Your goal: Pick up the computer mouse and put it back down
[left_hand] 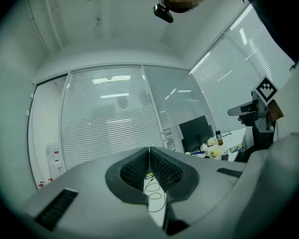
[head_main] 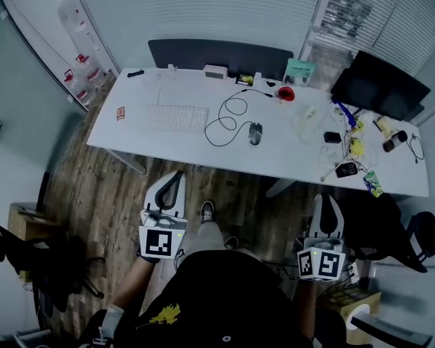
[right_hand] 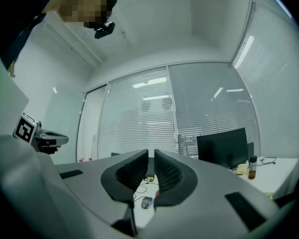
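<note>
**Table ahead, mouse untouched, tongs held back**

White table (head_main: 130,140) carries the mouse (head_main: 255,133) near its front edge, long axis running away from the person; left tongs (head_main: 175,178) pressed together, right tongs (head_main: 325,203) nearly so, both empty and short of the table; right probably better aligned.

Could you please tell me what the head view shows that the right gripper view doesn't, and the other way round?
Only the head view: the keyboard, the floor and the person's shoe. Only the right gripper view: the ceiling and the camera on the person's head. Both: the desk, the computer mouse with its looped cable, the dark monitor and the right tool.
</note>
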A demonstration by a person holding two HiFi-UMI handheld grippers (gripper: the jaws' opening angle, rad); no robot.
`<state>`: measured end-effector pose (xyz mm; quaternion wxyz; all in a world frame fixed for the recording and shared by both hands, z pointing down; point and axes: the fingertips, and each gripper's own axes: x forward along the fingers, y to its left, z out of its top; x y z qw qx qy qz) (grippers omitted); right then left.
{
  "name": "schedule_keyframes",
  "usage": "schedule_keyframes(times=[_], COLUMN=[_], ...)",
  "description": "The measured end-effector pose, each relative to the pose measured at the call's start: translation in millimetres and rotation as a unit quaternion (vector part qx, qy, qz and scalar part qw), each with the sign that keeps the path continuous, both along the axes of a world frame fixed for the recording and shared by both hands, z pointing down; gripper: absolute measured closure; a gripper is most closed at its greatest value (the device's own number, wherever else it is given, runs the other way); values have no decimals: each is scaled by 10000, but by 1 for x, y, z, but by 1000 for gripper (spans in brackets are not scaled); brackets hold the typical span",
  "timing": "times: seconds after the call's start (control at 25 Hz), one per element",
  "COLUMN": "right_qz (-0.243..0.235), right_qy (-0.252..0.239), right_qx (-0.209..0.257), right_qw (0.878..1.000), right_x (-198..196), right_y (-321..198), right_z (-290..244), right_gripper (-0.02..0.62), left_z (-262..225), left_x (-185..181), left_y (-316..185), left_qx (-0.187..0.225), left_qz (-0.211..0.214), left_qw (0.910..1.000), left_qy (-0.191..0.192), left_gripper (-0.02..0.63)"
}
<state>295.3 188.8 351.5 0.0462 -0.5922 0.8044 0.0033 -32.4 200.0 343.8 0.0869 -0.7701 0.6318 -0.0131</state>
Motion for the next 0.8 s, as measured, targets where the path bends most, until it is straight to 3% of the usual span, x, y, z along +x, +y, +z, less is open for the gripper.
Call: schedule_keyframes(times=[0.16,0.36,0.52,0.6,0.8], right_qz=[23,125,196,189,245], right_qy=[31,182,157,210,285], right_qx=[30,-103,-245,-266,-339], right_qw=[10000,9997,9994,9992,9987], right_x=[-1,2,-4,-10,-26], right_y=[-17,-37,-56,-67,-103], right_z=[2,7,11,13,13], right_gripper=[383,183,29,-2,-2], left_z=[0,3,6,8,8], left_x=[-1,4,15,18,8], left_y=[-17,-45,-71,-86,-128], left_qx=[28,6,3,-30,-110], left_qz=[6,124,394,516,682], left_qw=[10000,9998,9989,9984,9974], left_qy=[-88,-140,-254,-247,-212], left_gripper=[447,214,94,75,75])
